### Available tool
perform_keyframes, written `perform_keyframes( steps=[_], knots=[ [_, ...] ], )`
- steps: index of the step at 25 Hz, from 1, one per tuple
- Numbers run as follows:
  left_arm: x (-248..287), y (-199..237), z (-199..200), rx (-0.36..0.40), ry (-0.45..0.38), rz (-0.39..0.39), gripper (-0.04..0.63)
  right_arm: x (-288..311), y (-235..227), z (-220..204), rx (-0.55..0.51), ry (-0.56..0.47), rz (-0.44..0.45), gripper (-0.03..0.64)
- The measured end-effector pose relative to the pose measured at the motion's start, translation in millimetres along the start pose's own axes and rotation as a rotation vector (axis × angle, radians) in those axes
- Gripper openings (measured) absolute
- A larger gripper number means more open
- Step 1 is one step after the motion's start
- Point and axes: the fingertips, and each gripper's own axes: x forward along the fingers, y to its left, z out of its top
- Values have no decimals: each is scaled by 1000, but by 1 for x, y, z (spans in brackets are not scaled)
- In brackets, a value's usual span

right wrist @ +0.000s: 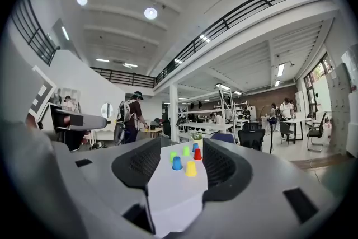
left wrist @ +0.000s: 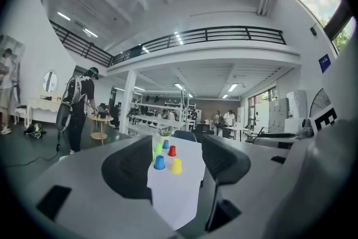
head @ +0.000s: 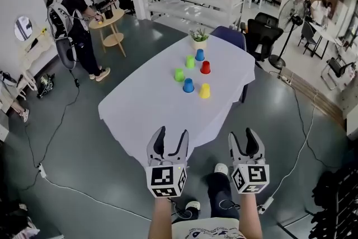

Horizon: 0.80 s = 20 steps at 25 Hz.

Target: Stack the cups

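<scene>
Standing here by the head view, I see the white-draped bench (head: 145, 115) carrying six cups, mouth down, in a loose cluster on its far half. The yellow cup (head: 205, 90) and near blue cup (head: 188, 85) are closest, then the near green cup (head: 179, 74) and red cup (head: 205, 67), then the far green cup (head: 190, 61) and far blue cup (head: 199, 55). All stand apart, none stacked. A potted plant (head: 199, 37) sits at the far end. The left gripper (head: 172, 136) and right gripper (head: 243, 137) are held at the bench's near end, well apart from the cups. A person (head: 75, 19) stands off to the left beside a small round table (head: 113, 22). In the left gripper view the fingers (left wrist: 131, 168) stand wide with nothing held; the distant near blue cup (left wrist: 159, 162), yellow cup (left wrist: 176, 165) and red cup (left wrist: 172, 150) show through the gap. In the right gripper view the fingers (right wrist: 224, 168) are likewise apart and empty, with the same cluster far ahead on the bench (right wrist: 168, 187).
</scene>
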Motion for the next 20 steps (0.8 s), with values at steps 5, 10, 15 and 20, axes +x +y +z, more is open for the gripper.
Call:
perform_keyframes(
  steps=[5, 10, 15, 20],
  knots=[
    [72, 4, -4, 1, 7, 33, 272, 68, -38, -4, -32, 18, 33, 244],
    [163, 1, 5, 18, 9, 101, 272, 157, -96, 7, -39, 18, 90, 244],
    [254, -6, 22, 23, 7, 178, 272, 246, -161, 32, -70, 15, 148, 244],
    [325, -10, 25, 18, 11, 250, 272, 315, -207, 39, -68, 13, 201, 244]
  ],
)
